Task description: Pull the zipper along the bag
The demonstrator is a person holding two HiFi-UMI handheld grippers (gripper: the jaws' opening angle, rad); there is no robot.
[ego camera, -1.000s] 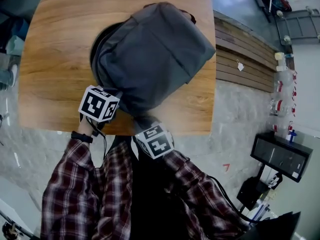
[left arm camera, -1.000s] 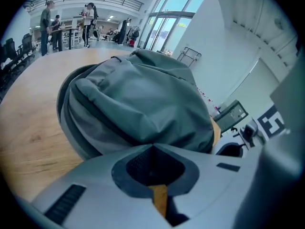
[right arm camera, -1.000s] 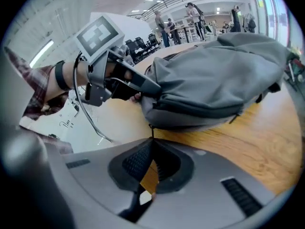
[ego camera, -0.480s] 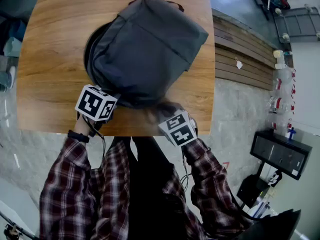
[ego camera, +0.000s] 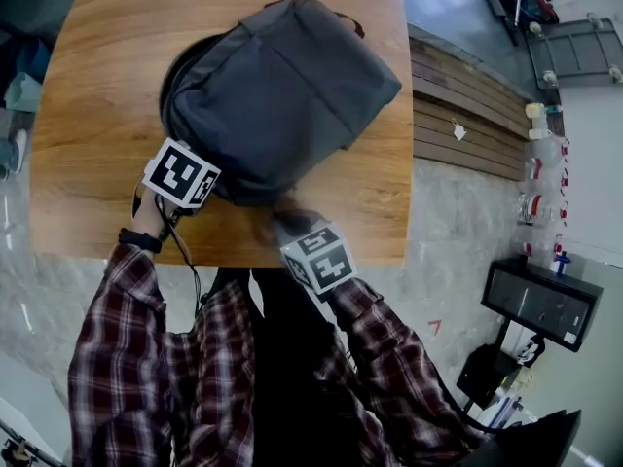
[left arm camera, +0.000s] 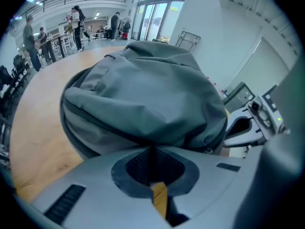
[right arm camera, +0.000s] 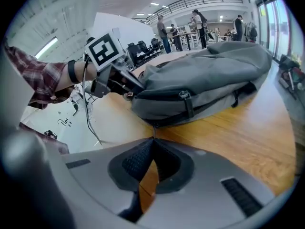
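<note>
A grey backpack (ego camera: 282, 95) lies on the wooden table (ego camera: 97, 115). My left gripper (ego camera: 218, 194) is at the bag's near left corner, and its jaws are shut on the bag's fabric (left arm camera: 157, 128). The right gripper view shows that left gripper (right arm camera: 125, 90) clamped on the corner. My right gripper (ego camera: 284, 214) sits at the bag's near edge, close to the table's front edge. Its jaws (right arm camera: 153, 140) are shut on a thin zipper pull (right arm camera: 153, 130) that runs from the dark zipper line (right arm camera: 190, 116).
The table's front edge (ego camera: 224, 259) is right under my hands, with stone floor beyond it. A slatted wooden bench (ego camera: 467, 115) stands to the right of the table, and a black box (ego camera: 540, 305) farther right. People stand far off in the hall (left arm camera: 76, 18).
My right gripper has moved left along the bag's near edge since half a second ago. The bag has shifted slightly. My left gripper stays on its corner.
</note>
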